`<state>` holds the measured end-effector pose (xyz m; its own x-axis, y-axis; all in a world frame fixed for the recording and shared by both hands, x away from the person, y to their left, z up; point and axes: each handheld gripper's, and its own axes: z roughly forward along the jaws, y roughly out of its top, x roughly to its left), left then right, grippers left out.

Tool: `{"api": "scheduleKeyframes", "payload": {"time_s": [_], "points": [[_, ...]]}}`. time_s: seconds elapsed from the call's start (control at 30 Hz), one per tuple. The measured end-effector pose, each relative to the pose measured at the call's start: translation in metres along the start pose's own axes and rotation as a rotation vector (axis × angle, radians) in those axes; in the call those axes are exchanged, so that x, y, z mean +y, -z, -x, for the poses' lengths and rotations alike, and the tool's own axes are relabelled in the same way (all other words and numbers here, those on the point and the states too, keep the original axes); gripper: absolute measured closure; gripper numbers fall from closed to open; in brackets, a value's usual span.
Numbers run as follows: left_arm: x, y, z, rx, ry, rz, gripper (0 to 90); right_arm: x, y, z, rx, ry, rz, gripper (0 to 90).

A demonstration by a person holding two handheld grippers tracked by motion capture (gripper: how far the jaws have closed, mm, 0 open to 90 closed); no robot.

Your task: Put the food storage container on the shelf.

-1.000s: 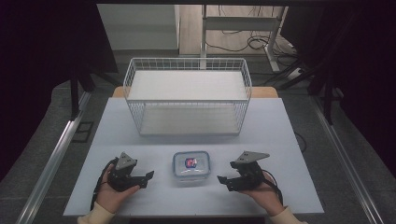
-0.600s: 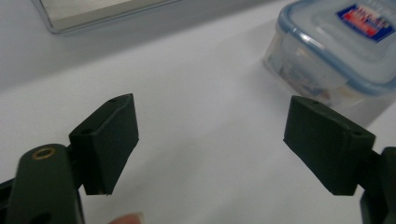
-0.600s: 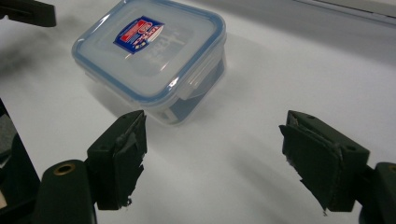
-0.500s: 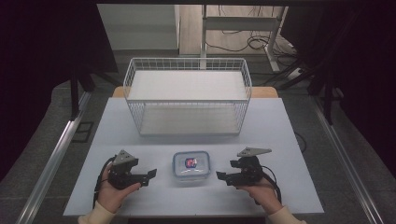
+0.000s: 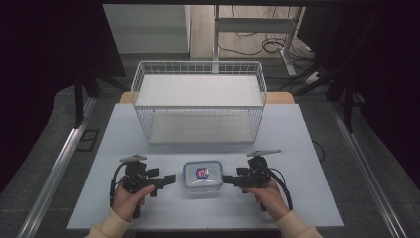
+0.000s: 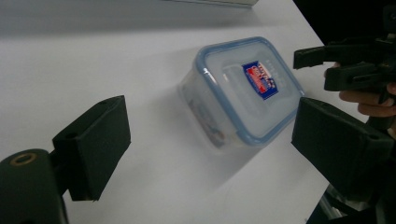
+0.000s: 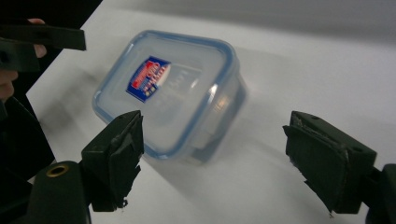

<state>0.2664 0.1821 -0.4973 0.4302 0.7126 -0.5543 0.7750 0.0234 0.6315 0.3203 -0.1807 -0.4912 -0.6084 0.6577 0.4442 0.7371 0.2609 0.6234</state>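
A clear plastic container (image 5: 202,176) with a blue-rimmed lid and a red and blue sticker lies near the front edge of the white table (image 5: 307,144). My left gripper (image 5: 172,179) points at its left side. The jaws are open, have just been opening, and hold nothing. My right gripper (image 5: 226,179) points at its right side, also open after widening slightly. In the left gripper view the container (image 6: 247,88) lies just beyond my left gripper (image 6: 210,112). In the right gripper view the container (image 7: 168,88) lies ahead of my right gripper (image 7: 215,123), towards its left jaw.
A white wire basket (image 5: 198,101) with a white floor stands at the back of the table. Bare table surface lies on either side of the hands. Dark floor, metal rails and cables surround the table.
Both grippers have moved inward toward the container, the left one rising slightly. The jaws of both stand a little wider than before. The container has not moved.
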Motion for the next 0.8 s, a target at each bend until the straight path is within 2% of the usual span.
{"api": "scheduleKeyframes", "payload": {"time_s": [0.13,0.27,0.3,0.4,0.47,0.5,0.73,0.8], "points": [[0.003,-0.012,0.003,-0.022,0.015,-0.023,12.4,0.007,-0.002,-0.005,0.010,-0.003,0.008,19.0],[0.006,-0.023,0.001,-0.040,0.039,-0.034,14.1,0.007,-0.006,-0.002,0.019,-0.020,0.000,19.0],[0.008,-0.029,-0.001,-0.066,0.062,-0.045,14.6,0.007,-0.010,0.001,0.028,-0.038,-0.013,19.0],[0.008,-0.034,-0.002,-0.080,0.080,-0.054,15.1,0.007,-0.012,0.001,0.031,-0.045,-0.017,19.1],[0.009,-0.039,-0.003,-0.101,0.097,-0.065,16.8,0.008,-0.018,0.001,0.046,-0.068,-0.026,19.3],[0.008,-0.044,-0.004,-0.118,0.120,-0.075,17.1,0.007,-0.020,0.002,0.046,-0.074,-0.031,19.4],[0.006,-0.053,-0.007,-0.150,0.150,-0.103,19.2,0.008,-0.029,0.004,0.058,-0.100,-0.043,21.7],[0.006,-0.055,-0.009,-0.171,0.162,-0.111,21.8,0.007,-0.034,0.004,0.070,-0.111,-0.052,21.9]]}}
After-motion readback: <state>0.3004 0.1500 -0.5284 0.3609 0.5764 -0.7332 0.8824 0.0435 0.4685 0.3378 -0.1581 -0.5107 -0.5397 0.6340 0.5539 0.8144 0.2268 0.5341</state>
